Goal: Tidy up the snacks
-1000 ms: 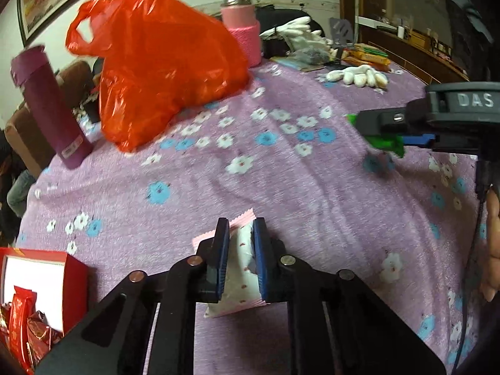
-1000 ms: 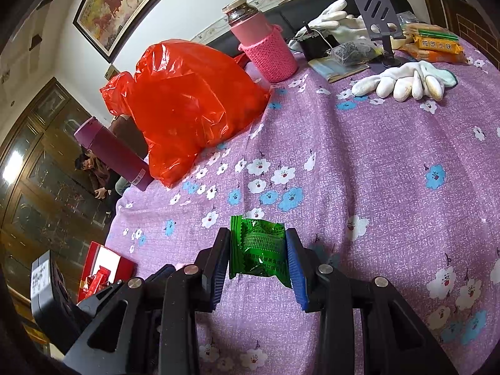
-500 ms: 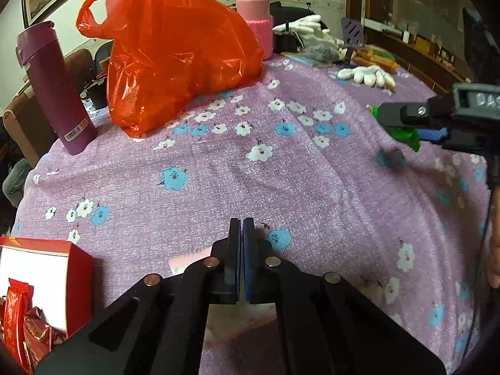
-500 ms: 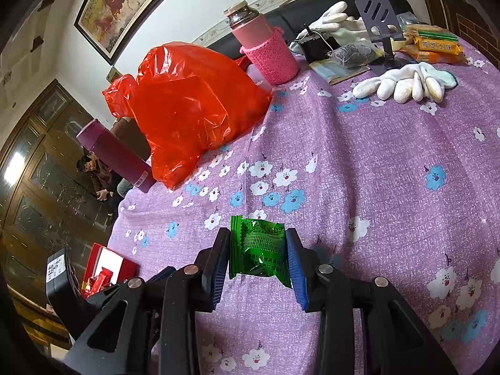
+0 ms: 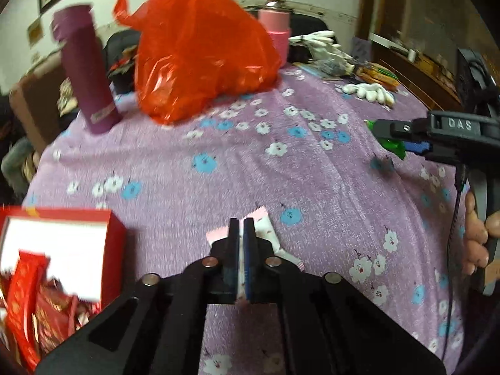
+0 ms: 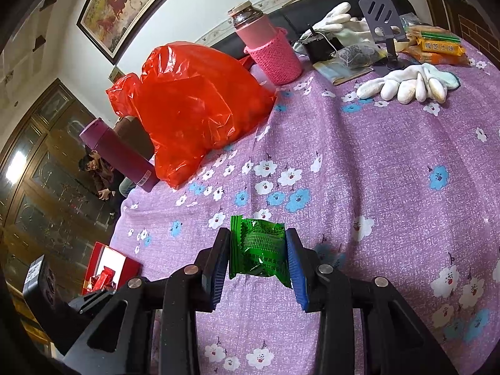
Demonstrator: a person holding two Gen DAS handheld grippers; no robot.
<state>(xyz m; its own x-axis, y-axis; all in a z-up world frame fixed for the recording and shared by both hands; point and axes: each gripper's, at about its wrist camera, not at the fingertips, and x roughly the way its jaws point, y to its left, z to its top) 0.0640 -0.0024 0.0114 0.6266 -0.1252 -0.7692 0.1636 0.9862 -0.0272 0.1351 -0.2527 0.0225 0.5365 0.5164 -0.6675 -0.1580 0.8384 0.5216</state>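
Note:
My left gripper (image 5: 240, 223) is shut on a pink-and-white snack packet (image 5: 265, 228), held edge-on over the purple flowered tablecloth (image 5: 281, 168). A red box (image 5: 56, 243) with red snack packets (image 5: 22, 287) inside stands at the lower left. My right gripper (image 6: 257, 243) is shut on a green snack packet (image 6: 257, 250) above the cloth. It also shows in the left wrist view (image 5: 397, 136) at right, with the green packet (image 5: 392, 145). The red box (image 6: 109, 268) shows at far left in the right wrist view.
An orange-red plastic bag (image 5: 193, 50), a purple flask (image 5: 86, 72) and a pink-sleeved jar (image 6: 268, 50) stand at the back. White gloves (image 6: 409, 84), a phone stand (image 6: 382, 15) and biscuit packs (image 6: 437, 47) lie at the far right.
My left gripper closed on the pink-and-white packet, lifted it and swung left toward the red box. My right gripper has stayed put with the green packet.

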